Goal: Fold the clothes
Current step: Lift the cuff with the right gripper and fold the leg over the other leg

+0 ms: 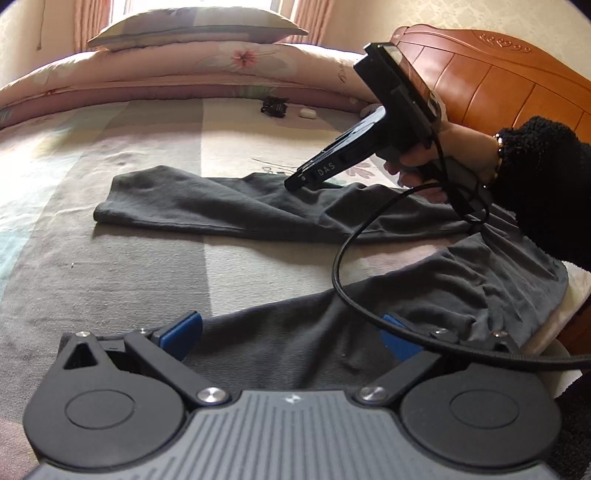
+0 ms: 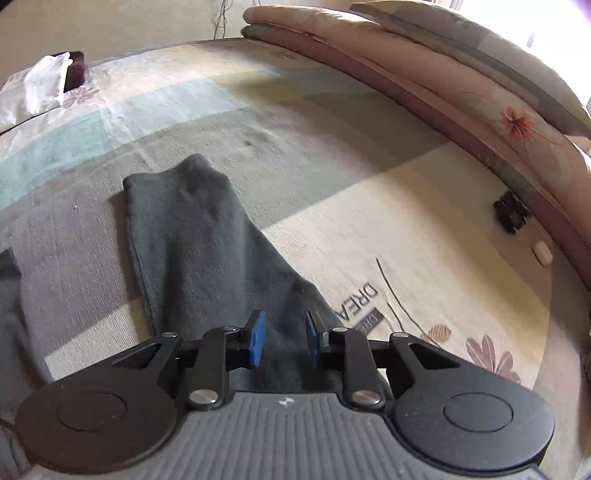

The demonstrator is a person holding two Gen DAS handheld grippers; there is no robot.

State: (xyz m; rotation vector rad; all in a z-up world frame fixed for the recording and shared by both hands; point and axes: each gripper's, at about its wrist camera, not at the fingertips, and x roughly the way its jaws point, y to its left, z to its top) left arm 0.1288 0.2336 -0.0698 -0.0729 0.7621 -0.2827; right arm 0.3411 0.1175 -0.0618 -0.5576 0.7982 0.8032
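Dark grey trousers (image 1: 258, 210) lie spread, rumpled — both hand-held grippers (image 2: 282, 341) apart, empty.

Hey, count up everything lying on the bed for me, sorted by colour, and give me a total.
Dark grey: 1, the pants
Black: 1, the small clip-like item
White: 1, the small oval object
Pink floral: 1, the folded quilt
Pale grey-green: 1, the pillow
Total: 5

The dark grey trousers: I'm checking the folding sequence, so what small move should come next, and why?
Probably lower the right gripper and close it on the far leg of the dark grey trousers. Its jaws stand slightly apart with nothing pinched, just above that leg. Both legs lie spread apart on the bedsheet, so one must be carried onto the other.
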